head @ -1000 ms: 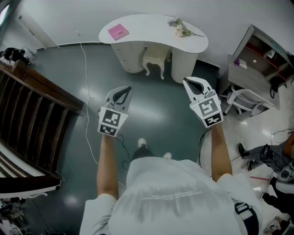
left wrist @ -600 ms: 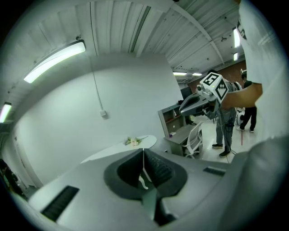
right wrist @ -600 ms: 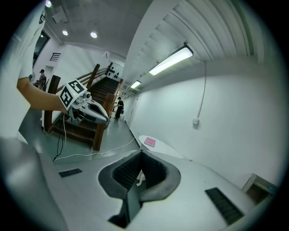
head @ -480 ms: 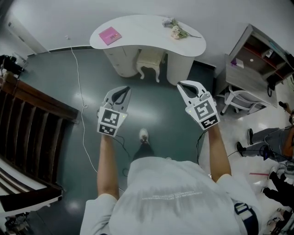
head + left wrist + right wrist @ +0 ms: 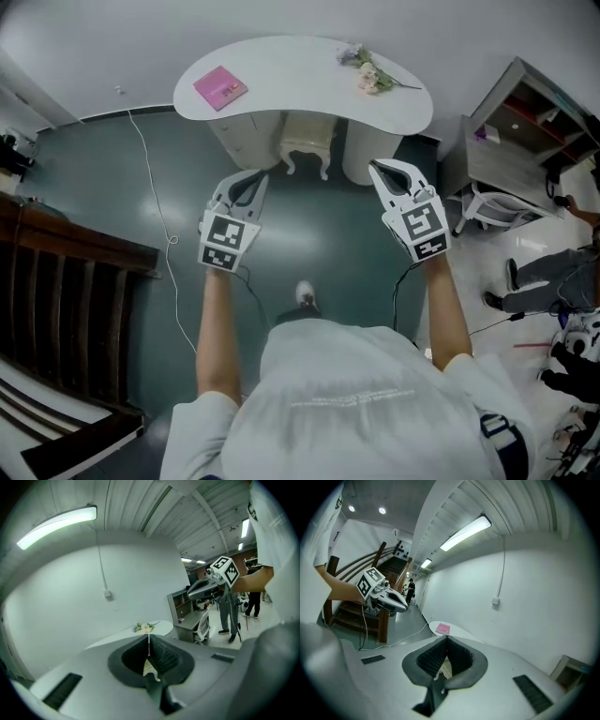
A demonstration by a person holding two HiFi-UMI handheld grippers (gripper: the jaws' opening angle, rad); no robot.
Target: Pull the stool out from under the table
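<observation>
**Two closed grippers, one stool waiting under the table**

Both tools are hanging over the dark green floor (image 5: 309,234), short of the furniture. The left gripper (image 5: 251,178) and the right gripper (image 5: 379,171) are each showing their jaws pressed together with nothing between them. The cream stool (image 5: 307,147) is sitting pushed into the knee gap under the white kidney-shaped table (image 5: 300,70), between the table's two pedestals. Only its near edge and curved front legs are showing in the head view. On the tabletop a pink booklet (image 5: 220,88) is lying at the left and a small bunch of flowers (image 5: 368,73) at the right, and neither is touching the stool.

Judging from this, the step in hand is the reach. Doing it well is probably meaning three things:

- opening the jaws before arrival;
- coming in low enough to clear the tabletop's edge;
- taking the seat's front rim at two points either side of centre, so the stool is sliding straight out rather than swinging into a pedestal.

A white cable (image 5: 153,173) is trailing across the floor at the left, so any step backward is calling for care.
</observation>
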